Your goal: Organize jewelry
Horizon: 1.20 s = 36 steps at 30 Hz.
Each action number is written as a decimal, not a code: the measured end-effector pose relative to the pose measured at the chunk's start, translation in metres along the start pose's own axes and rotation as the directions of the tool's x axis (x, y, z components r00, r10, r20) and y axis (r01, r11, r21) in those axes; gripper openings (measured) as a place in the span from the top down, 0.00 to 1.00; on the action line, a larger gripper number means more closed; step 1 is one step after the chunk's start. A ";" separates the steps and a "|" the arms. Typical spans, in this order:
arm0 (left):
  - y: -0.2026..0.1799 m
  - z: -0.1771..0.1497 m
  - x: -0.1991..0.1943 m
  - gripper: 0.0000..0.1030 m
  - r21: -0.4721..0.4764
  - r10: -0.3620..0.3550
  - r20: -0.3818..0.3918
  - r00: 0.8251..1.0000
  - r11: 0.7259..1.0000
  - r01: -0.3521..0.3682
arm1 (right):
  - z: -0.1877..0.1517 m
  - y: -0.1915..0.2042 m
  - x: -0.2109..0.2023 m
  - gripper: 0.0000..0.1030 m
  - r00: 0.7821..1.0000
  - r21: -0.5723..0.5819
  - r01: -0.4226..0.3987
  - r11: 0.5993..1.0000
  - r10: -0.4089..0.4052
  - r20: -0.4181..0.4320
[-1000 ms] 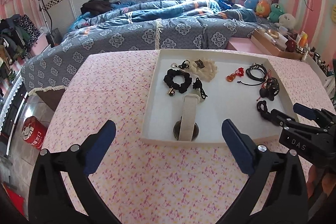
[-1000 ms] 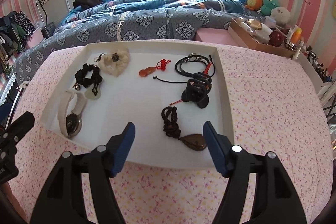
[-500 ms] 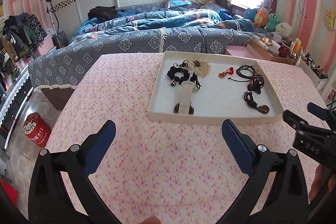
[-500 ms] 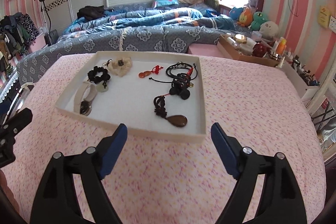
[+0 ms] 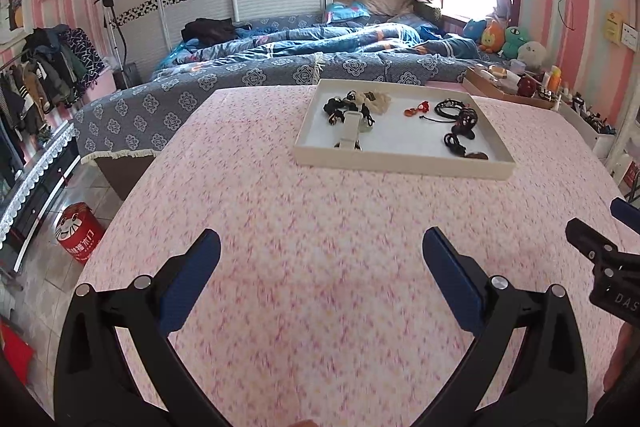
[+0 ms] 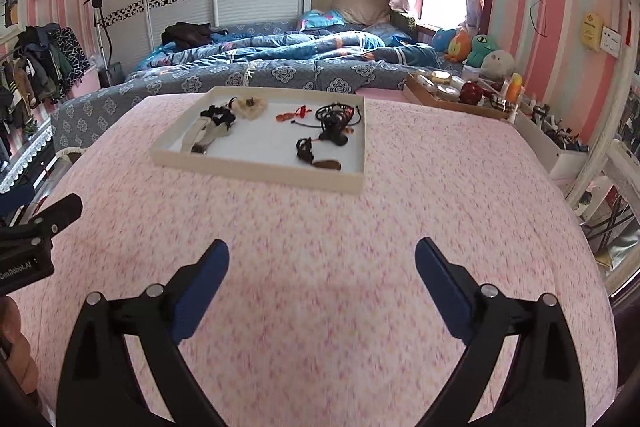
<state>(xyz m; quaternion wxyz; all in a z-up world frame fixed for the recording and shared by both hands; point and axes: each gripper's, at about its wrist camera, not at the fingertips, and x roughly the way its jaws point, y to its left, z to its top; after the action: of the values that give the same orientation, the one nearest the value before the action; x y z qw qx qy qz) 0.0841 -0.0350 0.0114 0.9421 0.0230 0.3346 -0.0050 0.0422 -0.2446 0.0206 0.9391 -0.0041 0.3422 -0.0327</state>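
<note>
Both grippers, left gripper (image 5: 320, 259) & right gripper (image 6: 322, 259), are hanging wide open, empty, w/ tangled cords in tray (image 6: 256, 169) risking snagging neighbours.

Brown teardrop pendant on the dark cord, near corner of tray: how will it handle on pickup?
The cord lies bunched, so it is probably floppy. Gripped by the cord, the pendant would likely dangle and swing. Its surface looks smooth and possibly slippery.

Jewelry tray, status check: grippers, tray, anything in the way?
Left gripper and right gripper: jaws open, empty, short of the tray. Jewelry tray loaded, watch and necklaces inside. Pink tablecloth between, nothing blocking.
</note>
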 end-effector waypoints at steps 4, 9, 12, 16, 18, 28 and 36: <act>-0.001 -0.020 -0.016 0.03 -0.018 -0.017 -0.006 1.000 1.000 0.017 | -0.016 -0.002 -0.016 0.08 1.000 -0.003 -0.003 1.000 0.003 0.008; -0.007 -0.032 -0.029 0.03 -0.015 -0.023 0.003 1.000 1.000 0.023 | -0.029 -0.007 -0.026 0.08 1.000 0.011 -0.011 1.000 0.011 0.002; -0.013 -0.036 -0.035 0.03 0.003 -0.021 0.018 1.000 1.000 0.021 | -0.032 -0.011 -0.029 0.08 1.000 0.026 -0.013 1.000 0.013 0.008; -0.018 -0.036 -0.042 0.03 0.012 -0.042 0.027 0.999 0.999 0.042 | -0.035 -0.014 -0.033 0.08 1.000 0.027 0.005 1.000 -0.005 0.020; -0.020 -0.037 -0.046 0.03 0.015 -0.044 0.033 0.998 0.999 0.043 | -0.034 -0.014 -0.034 0.08 0.999 0.027 0.013 1.000 -0.014 0.028; -0.023 -0.037 -0.043 0.03 0.008 -0.066 0.018 0.998 0.998 0.066 | -0.032 -0.015 -0.032 0.08 0.999 0.024 0.020 1.000 -0.020 0.031; -0.025 -0.037 -0.042 0.03 0.012 -0.080 0.026 0.996 0.997 0.079 | -0.031 -0.014 -0.029 0.08 0.999 0.023 0.027 0.999 -0.028 0.029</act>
<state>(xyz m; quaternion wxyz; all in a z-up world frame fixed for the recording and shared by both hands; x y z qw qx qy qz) 0.0281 -0.0587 0.0082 0.9453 0.0148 0.3228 -0.0446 -0.0010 -0.2566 0.0155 0.9434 0.0012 0.3281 -0.0494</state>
